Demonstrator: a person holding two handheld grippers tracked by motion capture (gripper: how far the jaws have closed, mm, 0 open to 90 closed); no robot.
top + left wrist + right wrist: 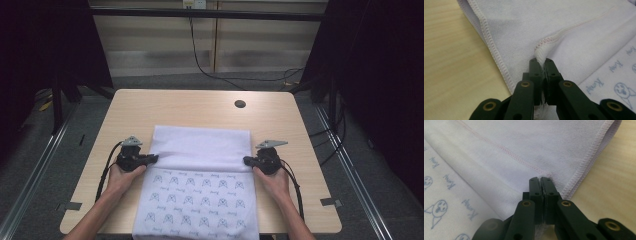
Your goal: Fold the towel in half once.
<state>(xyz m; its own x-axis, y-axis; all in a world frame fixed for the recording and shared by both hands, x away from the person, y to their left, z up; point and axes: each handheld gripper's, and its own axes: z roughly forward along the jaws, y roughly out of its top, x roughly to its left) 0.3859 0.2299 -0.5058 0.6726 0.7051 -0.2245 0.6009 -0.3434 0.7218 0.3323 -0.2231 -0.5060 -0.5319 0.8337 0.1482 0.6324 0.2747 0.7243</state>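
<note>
A light wooden table (200, 102) carries a white towel (200, 145) printed with small blue figures; it lies at the table's middle and near edge, its far part folded back toward the person so the plain underside faces up. Both forearms come in low from the near edge, wrists nearly flat, hands level with each other at the fold's two ends. The left gripper (152, 159) is clenched on the stitched left corner of the folded flap — the right gripper (247, 160) pinches the opposite corner the same way.
</note>
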